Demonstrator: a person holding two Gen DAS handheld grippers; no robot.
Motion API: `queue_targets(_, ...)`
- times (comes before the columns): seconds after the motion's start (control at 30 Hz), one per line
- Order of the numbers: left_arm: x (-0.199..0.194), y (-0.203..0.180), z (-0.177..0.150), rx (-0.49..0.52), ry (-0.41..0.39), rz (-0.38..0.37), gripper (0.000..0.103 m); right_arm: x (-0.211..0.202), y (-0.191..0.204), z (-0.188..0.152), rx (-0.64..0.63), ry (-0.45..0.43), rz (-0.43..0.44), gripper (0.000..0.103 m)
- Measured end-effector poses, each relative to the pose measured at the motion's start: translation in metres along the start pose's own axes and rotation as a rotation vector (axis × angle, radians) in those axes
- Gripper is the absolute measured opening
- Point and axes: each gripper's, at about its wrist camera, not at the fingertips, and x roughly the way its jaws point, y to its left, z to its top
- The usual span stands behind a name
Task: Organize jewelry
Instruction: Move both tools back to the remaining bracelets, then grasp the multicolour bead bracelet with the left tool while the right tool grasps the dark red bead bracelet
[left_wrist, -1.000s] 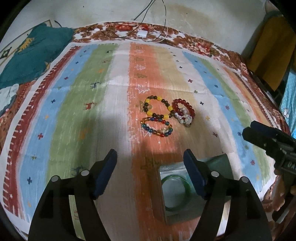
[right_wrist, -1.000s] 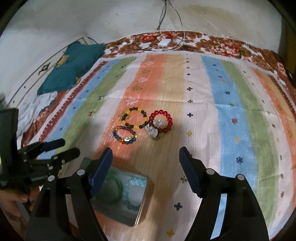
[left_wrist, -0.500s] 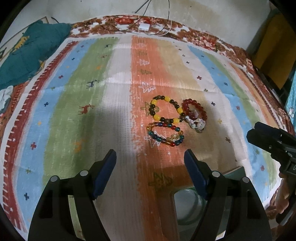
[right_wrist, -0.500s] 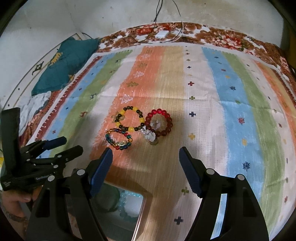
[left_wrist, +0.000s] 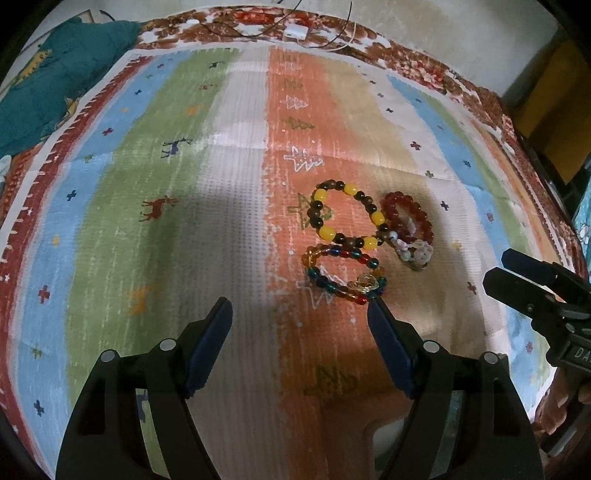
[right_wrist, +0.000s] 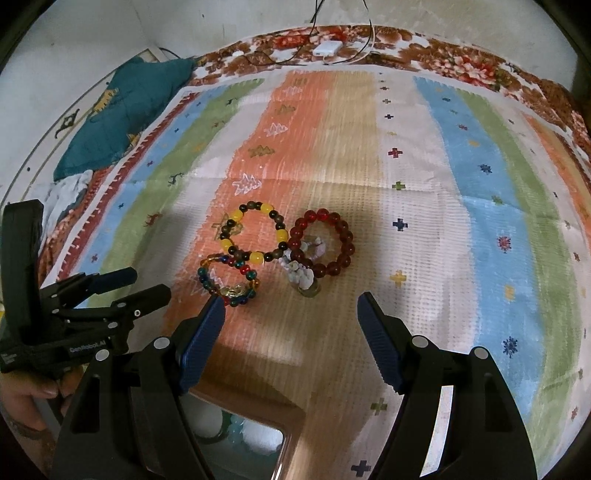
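Several bead bracelets lie together on the striped cloth: a yellow-and-brown one (left_wrist: 345, 218) (right_wrist: 253, 232), a multicoloured one (left_wrist: 343, 275) (right_wrist: 227, 275), a dark red one (left_wrist: 408, 218) (right_wrist: 321, 242), and a pale white one (left_wrist: 415, 251) (right_wrist: 301, 273) touching the red. My left gripper (left_wrist: 299, 312) is open and empty just short of the multicoloured bracelet. My right gripper (right_wrist: 290, 304) is open and empty just short of the pale one. A metal box (right_wrist: 240, 439) with a green bangle and pale beads sits under the right gripper; its edge shows in the left wrist view (left_wrist: 373, 428).
The striped cloth (right_wrist: 461, 177) covers a floral bedspread. A teal cushion (right_wrist: 125, 107) lies at the far left. A white charger with cables (right_wrist: 327, 48) rests at the far edge by the wall.
Both grippers have moved forward toward the bracelets, which now look larger and nearer. The box has slid toward the bottom of both views. Both stay open.
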Motion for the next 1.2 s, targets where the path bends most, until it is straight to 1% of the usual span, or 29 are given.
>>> queue_targets(0.2,0.007,0.003,0.005,-0.002,0.007,-0.001,0.075,0.012,-0.004,0.005,0.013,0.017,-0.013,0.074)
queue_targets(0.77,0.031,0.003,0.020,0.022,0.036,0.003,0.076,0.047,-0.034,0.024,0.091,0.052,-0.066,0.074)
queue_targets(1.2,0.048,0.006,0.029,0.037,0.057,0.018,0.076,0.080,-0.054,0.034,0.137,0.089,-0.135,0.074)
